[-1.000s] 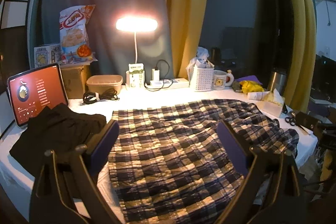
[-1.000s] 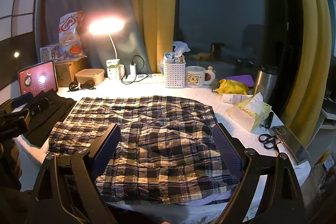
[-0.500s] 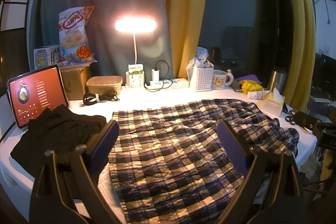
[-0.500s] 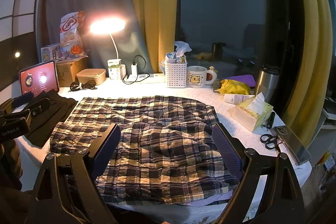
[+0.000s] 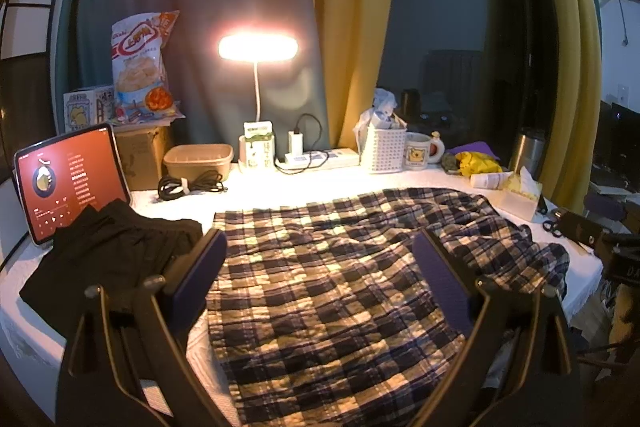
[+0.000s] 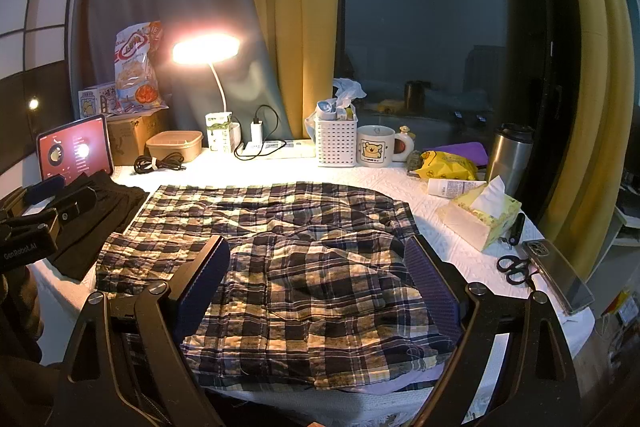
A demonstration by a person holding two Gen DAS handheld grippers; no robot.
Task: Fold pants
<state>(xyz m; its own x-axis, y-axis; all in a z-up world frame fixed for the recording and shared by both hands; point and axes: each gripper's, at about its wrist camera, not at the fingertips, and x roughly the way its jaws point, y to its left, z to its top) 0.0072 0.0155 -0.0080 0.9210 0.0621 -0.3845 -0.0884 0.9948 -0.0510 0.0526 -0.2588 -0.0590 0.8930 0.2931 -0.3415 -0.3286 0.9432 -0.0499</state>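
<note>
White table (image 6: 360, 175): plaid pants (image 6: 304, 267) below both spread, empty grippers (image 5: 320, 259) (image 6: 318, 263).

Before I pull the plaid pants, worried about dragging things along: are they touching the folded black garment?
Apart. The right wrist view shows a strip of white tablecloth between the plaid pants and the black garment.

- A lived-in home room at night.
- Yellow fabric curtains (image 6: 280, 7) beside a dark window.
- Lit white desk lamp (image 5: 258, 47), cartoon-print ceramic mug (image 6: 376, 151), snack bag (image 5: 138, 67) on the bench (image 6: 360, 183).
</note>
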